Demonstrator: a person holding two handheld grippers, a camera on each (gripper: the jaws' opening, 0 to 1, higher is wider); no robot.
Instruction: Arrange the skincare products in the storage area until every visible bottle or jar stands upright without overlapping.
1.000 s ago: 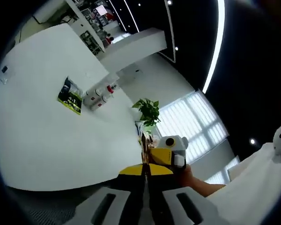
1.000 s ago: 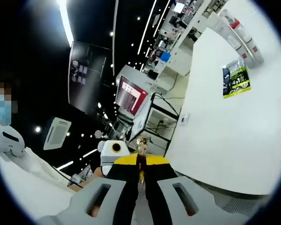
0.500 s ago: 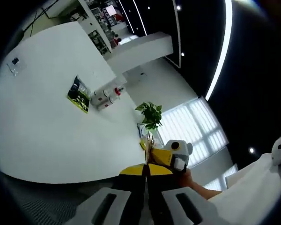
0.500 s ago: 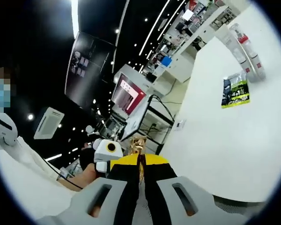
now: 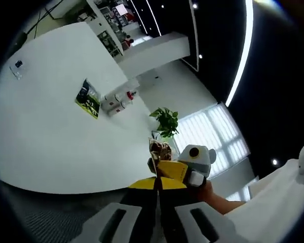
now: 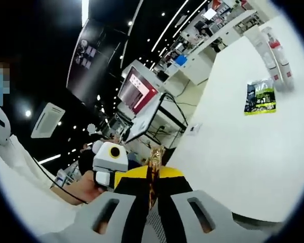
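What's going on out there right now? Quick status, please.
Both grippers' fingers shut, raised off the white table. White bottles lying beside a green packet, untouched. Nothing in the way.

A broad white table [image 5: 50,131] carries the things, its top plain and smooth. On it lies a flat green and black sachet [image 5: 88,99], and just beyond that a few white bottles with red caps [image 5: 119,101] lie on their sides, close together. In the right gripper view the same table [image 6: 233,152] bears the sachet [image 6: 260,96] and the bottles [image 6: 273,55] near its far edge.
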